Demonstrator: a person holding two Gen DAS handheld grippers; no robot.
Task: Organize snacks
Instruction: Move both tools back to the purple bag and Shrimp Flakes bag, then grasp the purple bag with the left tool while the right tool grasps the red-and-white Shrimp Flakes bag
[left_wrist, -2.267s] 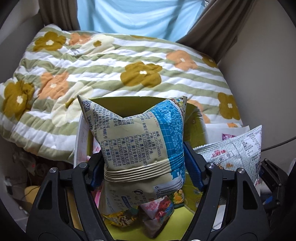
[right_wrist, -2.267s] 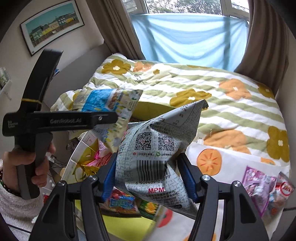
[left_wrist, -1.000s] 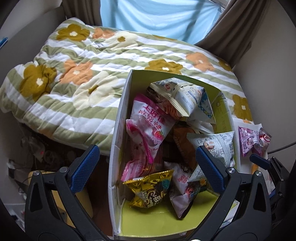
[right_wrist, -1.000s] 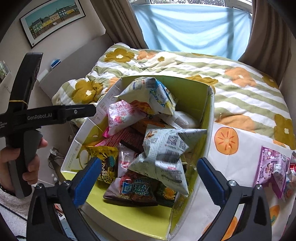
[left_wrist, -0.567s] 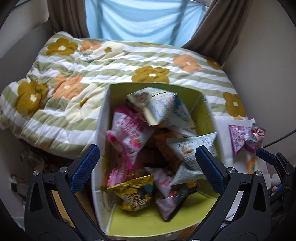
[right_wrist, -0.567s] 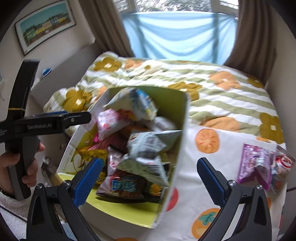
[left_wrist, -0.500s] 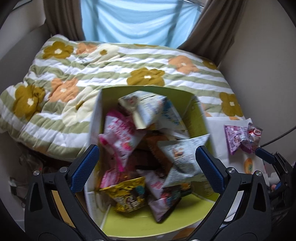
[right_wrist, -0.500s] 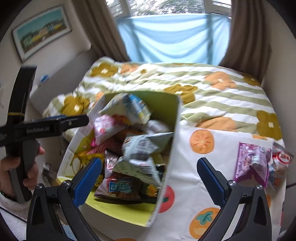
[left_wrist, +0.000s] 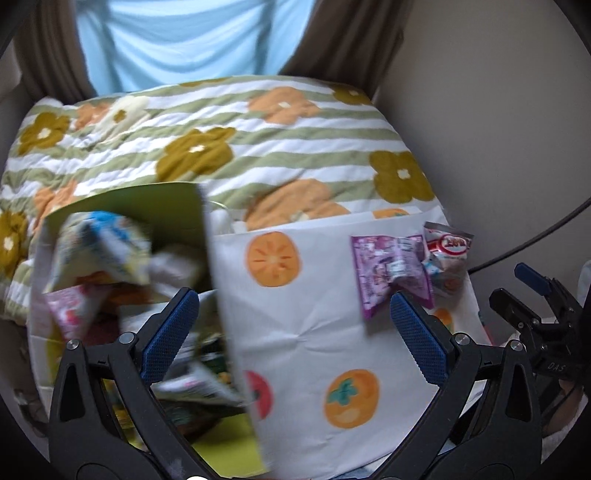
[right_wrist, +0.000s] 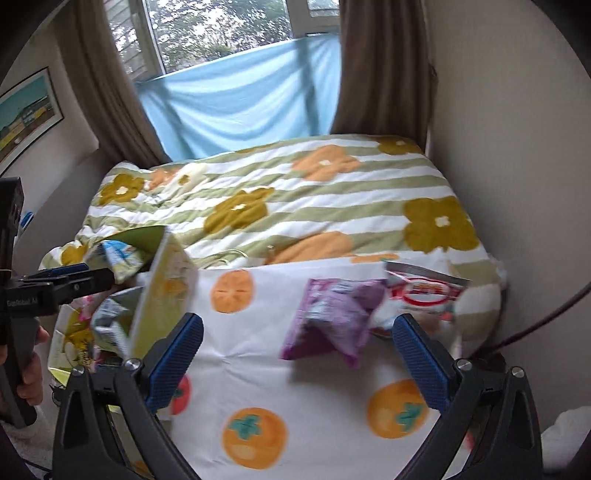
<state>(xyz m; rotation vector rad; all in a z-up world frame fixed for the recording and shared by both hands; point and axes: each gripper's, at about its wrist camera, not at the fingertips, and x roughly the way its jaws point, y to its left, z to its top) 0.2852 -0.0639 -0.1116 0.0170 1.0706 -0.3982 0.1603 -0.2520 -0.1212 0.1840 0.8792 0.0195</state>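
**Two snack packets lie outside a full box**

Floral bedding (right_wrist: 280, 192) fills the room below a blue-draped window (right_wrist: 236, 99). On the persimmon-print cloth (left_wrist: 306, 325), a purple snack packet (left_wrist: 391, 269) and a red-and-white packet (left_wrist: 447, 254) lie touching, well apart from the green-lined snack box (left_wrist: 173, 206) at left, which is heaped with blurred bags. Both the left hand-held gripper (left_wrist: 295, 339) and the right hand-held gripper (right_wrist: 299, 362) hover with jaws spread wide, holding nothing.

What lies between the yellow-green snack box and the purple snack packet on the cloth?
Only bare white cloth with orange fruit prints lies between the yellow-green cardboard box and the purple foil packet, in both wrist views.
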